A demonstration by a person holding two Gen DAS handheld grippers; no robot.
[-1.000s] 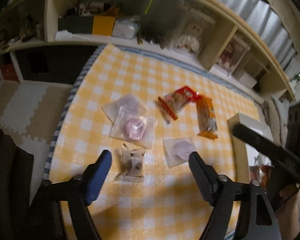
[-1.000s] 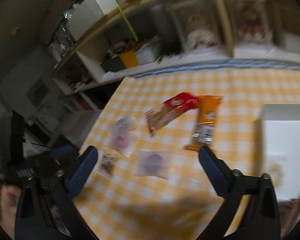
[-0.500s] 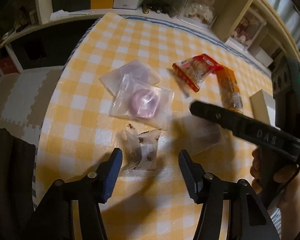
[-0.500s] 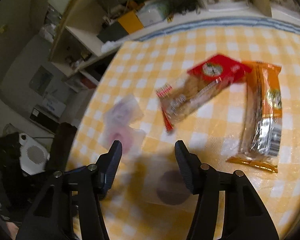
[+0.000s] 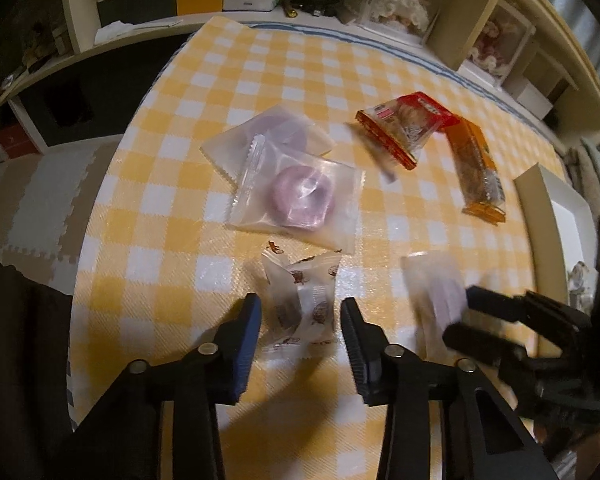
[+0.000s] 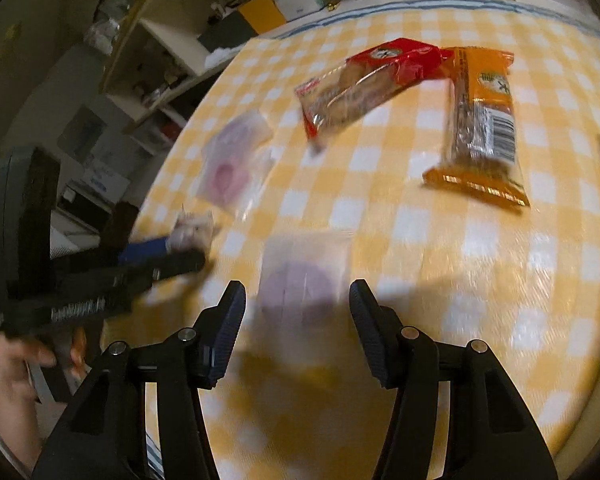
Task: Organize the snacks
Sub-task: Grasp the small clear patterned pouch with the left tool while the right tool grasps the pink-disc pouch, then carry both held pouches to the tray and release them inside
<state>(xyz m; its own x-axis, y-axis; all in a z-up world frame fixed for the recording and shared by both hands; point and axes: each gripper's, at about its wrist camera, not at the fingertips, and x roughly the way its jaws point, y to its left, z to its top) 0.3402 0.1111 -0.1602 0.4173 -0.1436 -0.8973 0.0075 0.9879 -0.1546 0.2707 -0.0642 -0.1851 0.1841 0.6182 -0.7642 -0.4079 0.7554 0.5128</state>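
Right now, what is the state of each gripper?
Left gripper: closing around the small printed candy packet, not yet gripping.
Right gripper: open astride the purple-sweet packet, not gripping.

Table with yellow-and-white checked cloth (image 5: 172, 240) carries two overlapping clear packets with purple round sweets (image 5: 296, 196). Just below them a small clear printed wrapper (image 5: 300, 304); right of it another purple-sweet packet (image 6: 300, 276). Farther right, red biscuit pack (image 5: 408, 124) touching orange bar pack (image 5: 476, 168), then white box (image 5: 540, 208).

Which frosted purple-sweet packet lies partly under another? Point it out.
The far packet beside the table's left edge; the donut packet overlaps its near corner, while the third packet lies alone.
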